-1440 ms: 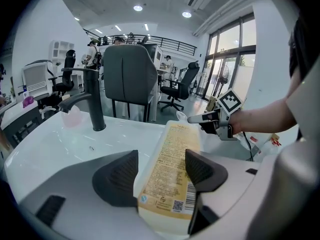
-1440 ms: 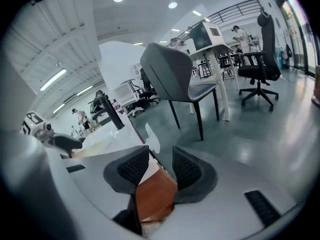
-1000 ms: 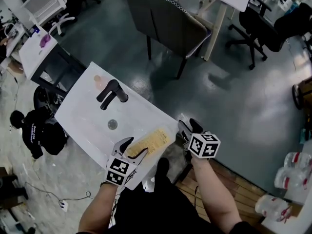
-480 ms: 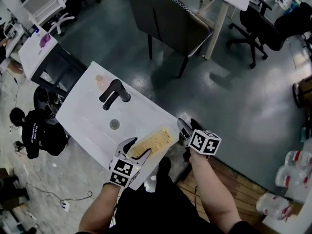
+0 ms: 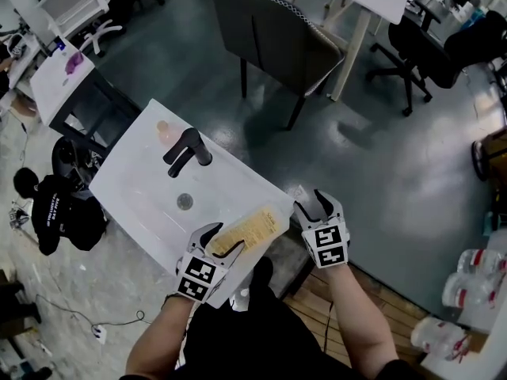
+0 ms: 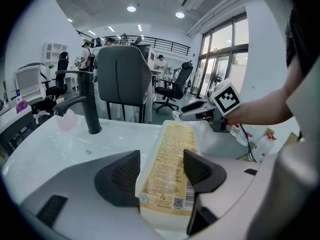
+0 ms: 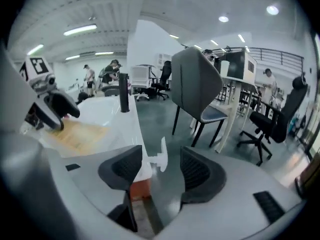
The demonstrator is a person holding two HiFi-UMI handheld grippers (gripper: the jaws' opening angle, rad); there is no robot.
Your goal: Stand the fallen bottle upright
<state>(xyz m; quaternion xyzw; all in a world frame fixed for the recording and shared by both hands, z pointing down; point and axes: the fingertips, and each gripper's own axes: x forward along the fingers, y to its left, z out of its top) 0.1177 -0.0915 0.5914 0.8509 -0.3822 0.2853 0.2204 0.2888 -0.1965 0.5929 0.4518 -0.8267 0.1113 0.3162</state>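
On the left of the head view: a white moulded sink surface point(image 5: 135, 176) with a black bent tap point(image 5: 186, 150), a pale pink round thing point(image 5: 164, 131) beside the tap, and a round metal drain point(image 5: 184, 202) nearer the person. Lying flat at the near right corner of that surface: a flat yellow plastic bottle point(image 5: 252, 228) with a printed label, base towards the person. Clenched on that base end: the left tongs point(image 5: 221, 240), one ribbed pad pressed to each narrow flank. Shown close up only in the left gripper view: that grip, and the barcode on the label.

Further right, just off the surface's corner: the right tongs point(image 5: 317, 204), released, pads apart and pressing nothing, having just been closing a little. Given only by the right gripper view: a small white pump spout point(image 7: 160, 159) at the surface's edge, sitting in the gap ahead of the pads and touching neither. Too small to make out from the head. Behind everything, in all three views: a grey padded chair point(image 5: 273, 38) on the dark floor.

Against a second ago: bottle, tap and left tongs in the same place. Right tongs rolled over, marker cube now facing squarely up with both fingers showing above it, where before only the tilted cube and one dark finger showed. Bottle not yet upright.
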